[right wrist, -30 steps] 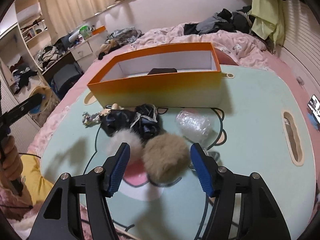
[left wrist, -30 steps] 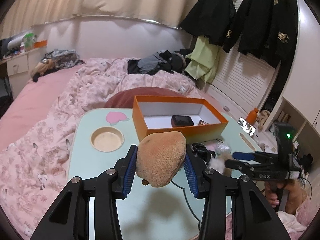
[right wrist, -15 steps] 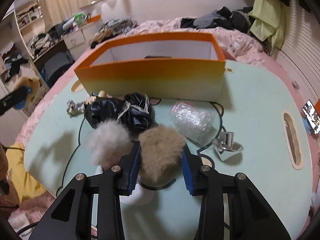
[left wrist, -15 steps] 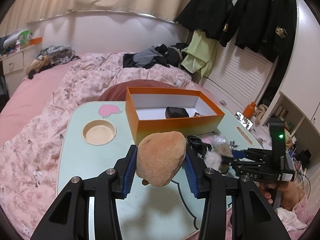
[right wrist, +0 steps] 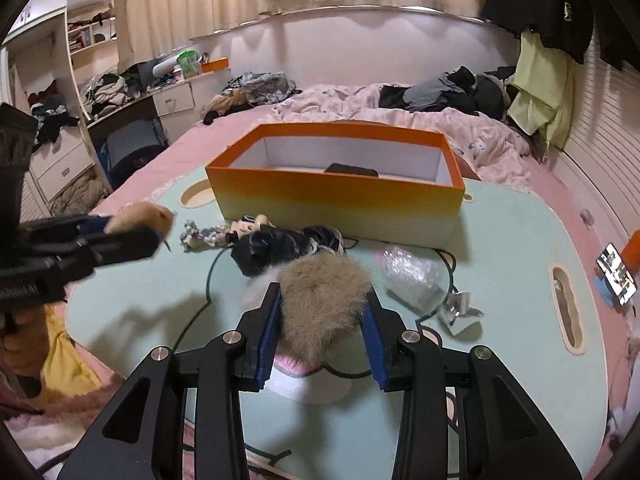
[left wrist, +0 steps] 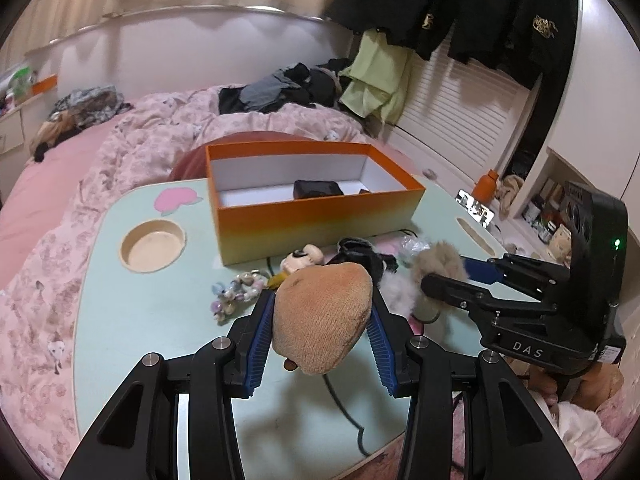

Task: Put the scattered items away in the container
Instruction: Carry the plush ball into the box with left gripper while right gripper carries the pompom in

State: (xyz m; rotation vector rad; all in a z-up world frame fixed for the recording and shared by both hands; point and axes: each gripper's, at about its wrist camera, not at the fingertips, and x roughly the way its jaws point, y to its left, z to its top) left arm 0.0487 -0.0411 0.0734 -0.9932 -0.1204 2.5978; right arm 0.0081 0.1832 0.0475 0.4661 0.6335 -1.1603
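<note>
My left gripper (left wrist: 322, 320) is shut on a tan plush toy (left wrist: 322, 320) and holds it above the mint table (left wrist: 140, 320), in front of the orange box (left wrist: 316, 216). My right gripper (right wrist: 322, 308) is shut on a beige fur pompom (right wrist: 324, 300), lifted over the table (right wrist: 512, 248); a white pompom (right wrist: 256, 292) hangs beside it. The orange box (right wrist: 340, 196) holds a black item (right wrist: 351, 169). Black cloth (right wrist: 280, 246), a small figure (right wrist: 250, 224), a bead charm (right wrist: 198, 236), a clear wrap (right wrist: 412, 276) and a foil scrap (right wrist: 460, 308) lie on the table.
A round cup recess (left wrist: 154, 244) is at the table's left. A phone (right wrist: 616, 274) lies at the right edge. The pink bed (left wrist: 60, 168) with clothes surrounds the table. Drawers and shelves (right wrist: 64, 152) stand at left.
My right gripper closed on the beige pompom and lifted it off the table. My left gripper, still holding the plush toy, shifted left and back from the box.
</note>
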